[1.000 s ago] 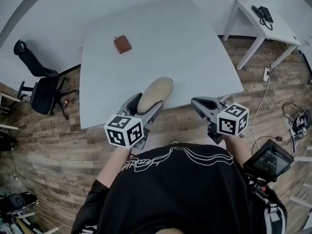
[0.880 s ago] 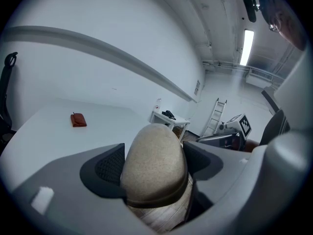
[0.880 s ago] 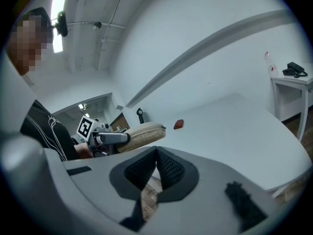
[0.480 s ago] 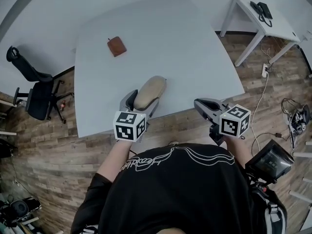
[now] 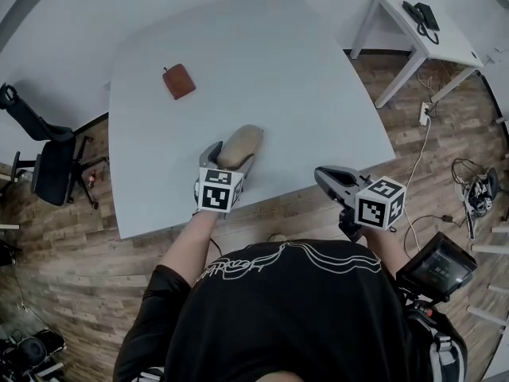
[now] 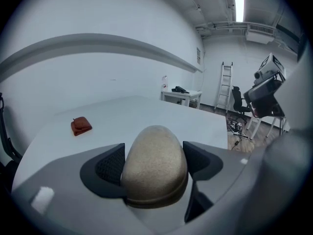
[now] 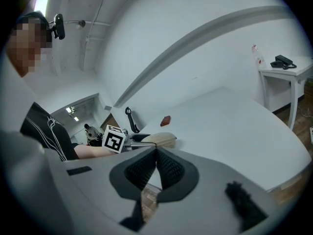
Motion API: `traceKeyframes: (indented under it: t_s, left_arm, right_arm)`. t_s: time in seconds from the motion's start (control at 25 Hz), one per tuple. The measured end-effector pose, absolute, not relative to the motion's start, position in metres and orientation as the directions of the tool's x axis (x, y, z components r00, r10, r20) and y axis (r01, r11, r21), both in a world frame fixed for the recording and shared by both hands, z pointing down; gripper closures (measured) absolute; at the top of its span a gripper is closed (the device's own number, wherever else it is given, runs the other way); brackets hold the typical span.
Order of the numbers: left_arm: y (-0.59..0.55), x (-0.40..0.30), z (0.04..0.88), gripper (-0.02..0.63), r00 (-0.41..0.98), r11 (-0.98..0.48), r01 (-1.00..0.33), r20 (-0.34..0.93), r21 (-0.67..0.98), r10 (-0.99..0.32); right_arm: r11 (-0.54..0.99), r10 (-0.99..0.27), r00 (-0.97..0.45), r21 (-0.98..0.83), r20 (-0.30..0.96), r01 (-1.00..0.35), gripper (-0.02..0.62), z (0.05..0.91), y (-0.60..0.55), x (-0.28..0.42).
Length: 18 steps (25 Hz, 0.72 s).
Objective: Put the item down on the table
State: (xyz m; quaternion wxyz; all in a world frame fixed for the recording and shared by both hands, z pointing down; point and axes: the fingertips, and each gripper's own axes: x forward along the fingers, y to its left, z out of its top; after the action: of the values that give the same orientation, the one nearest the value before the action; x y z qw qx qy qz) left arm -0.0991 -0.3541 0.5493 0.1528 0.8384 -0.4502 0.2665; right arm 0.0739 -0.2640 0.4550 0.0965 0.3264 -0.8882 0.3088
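Tan item (image 6: 154, 163), underside hidden, in left gripper (image 5: 231, 155)

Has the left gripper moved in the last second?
Yes. The left gripper, holding the tan lump, moved forward: its cube was off the table's near edge, now over it.

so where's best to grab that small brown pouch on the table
Probably from straight above, jaws across two opposite edges of the brown pouch: it lies flat and low on the table, roughly square, so a side approach would find little to pinch.
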Motion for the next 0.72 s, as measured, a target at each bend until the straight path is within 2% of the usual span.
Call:
traceKeyframes:
  t_s: [0.72]
  left_arm:
    - [-0.350, -0.098, 0.614, 0.222, 0.425, -0.550, -0.833, 0.695, 0.050, -0.580]
  right_arm:
    - [0.590, -0.512, -0.763, -0.485, 0.394, -0.646, 0.589, 0.460, -0.265, 0.074]
